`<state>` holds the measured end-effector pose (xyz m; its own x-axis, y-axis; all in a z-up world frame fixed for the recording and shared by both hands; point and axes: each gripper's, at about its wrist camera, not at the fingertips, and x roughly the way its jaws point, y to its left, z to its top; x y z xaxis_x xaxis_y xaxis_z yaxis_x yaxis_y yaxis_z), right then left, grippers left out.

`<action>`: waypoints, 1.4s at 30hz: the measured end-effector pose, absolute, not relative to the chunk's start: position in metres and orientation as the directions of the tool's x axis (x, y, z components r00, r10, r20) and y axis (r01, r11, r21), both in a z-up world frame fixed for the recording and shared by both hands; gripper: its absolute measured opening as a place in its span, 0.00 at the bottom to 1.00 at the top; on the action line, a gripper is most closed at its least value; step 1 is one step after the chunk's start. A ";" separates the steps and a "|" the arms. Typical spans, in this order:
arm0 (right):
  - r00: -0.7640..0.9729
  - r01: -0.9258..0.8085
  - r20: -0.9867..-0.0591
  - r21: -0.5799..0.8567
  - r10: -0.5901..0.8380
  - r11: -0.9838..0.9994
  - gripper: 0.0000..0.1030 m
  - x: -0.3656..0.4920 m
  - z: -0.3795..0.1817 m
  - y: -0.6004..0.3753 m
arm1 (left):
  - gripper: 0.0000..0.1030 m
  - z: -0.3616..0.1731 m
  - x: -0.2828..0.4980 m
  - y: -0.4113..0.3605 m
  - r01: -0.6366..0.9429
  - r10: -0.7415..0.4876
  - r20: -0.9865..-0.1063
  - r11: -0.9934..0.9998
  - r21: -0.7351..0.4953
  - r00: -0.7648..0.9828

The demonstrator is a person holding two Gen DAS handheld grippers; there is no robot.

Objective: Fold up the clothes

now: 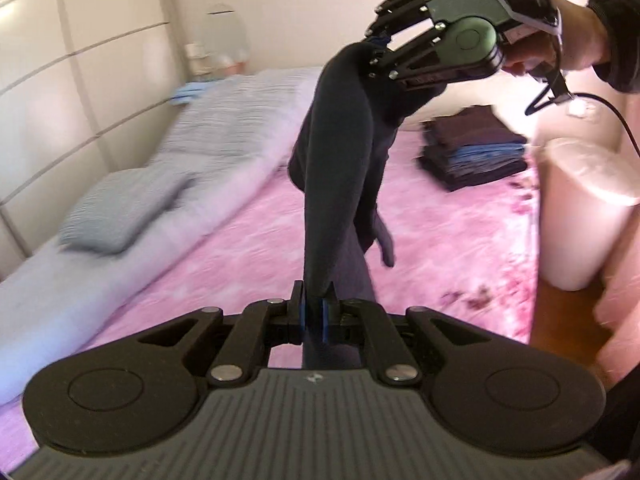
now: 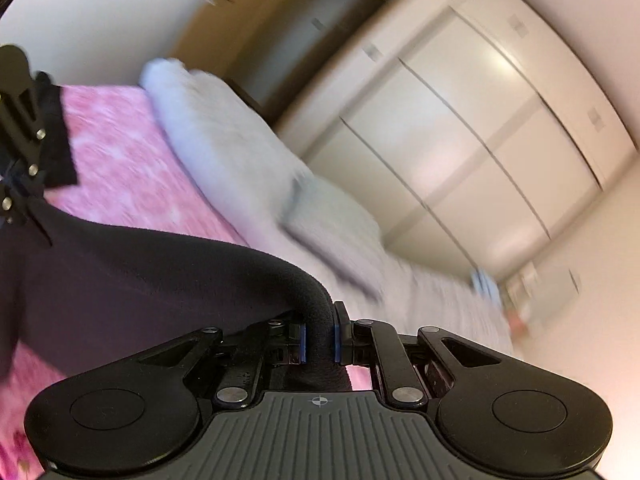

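Two grippers, one dark garment [image 1: 336, 160] strung between them above a pink bed cover [image 1: 240, 240]. Left gripper [image 1: 315, 314] at lower centre of its own view, blue pads [image 1: 303, 318] pinched together on a thin edge of the cloth. Right gripper [image 1: 374, 46] at upper right of the same view, held by a hand [image 1: 568, 46] in a dark sleeve [image 1: 616, 36], fingers clamped on the garment's other end. From there, fabric hanging in a twisted drape down the middle of the frame, clear of the bed, with one loose grey-looking end [image 1: 386, 244] dangling lower.

Seen in the right wrist view: right gripper [image 2: 319, 342] at lower centre, closed on a thick rolled fold of the dark garment [image 2: 160, 280], which arches away to the left side of the frame toward the left gripper [image 2: 18, 184], only partly visible at the left edge.

Elsewhere in the left wrist view: a stack of folded clothes [image 1: 476, 148] at right of centre on the pink cover, a grey pillow [image 1: 124, 208] at left on a pale quilt [image 1: 224, 120], a white bin-like container [image 1: 580, 208] at far right, pale wardrobe doors [image 1: 80, 60] at upper left. Much of the background smeared by blur.
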<state>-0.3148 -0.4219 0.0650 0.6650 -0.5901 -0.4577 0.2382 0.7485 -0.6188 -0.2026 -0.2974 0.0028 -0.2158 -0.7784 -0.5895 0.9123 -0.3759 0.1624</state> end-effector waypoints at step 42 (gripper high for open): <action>0.396 -0.027 -0.898 -0.221 -0.192 0.975 0.40 -0.310 -0.162 -0.558 | 0.45 -0.220 -0.171 -0.408 0.984 -0.377 -0.917 -0.065 0.166 0.130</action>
<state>-0.3097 -0.5585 -0.1618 0.3963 -0.1924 -0.8978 -0.0271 0.9749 -0.2209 -0.1705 -0.4078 -0.2197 0.1299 -0.3774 -0.9169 0.9839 -0.0653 0.1663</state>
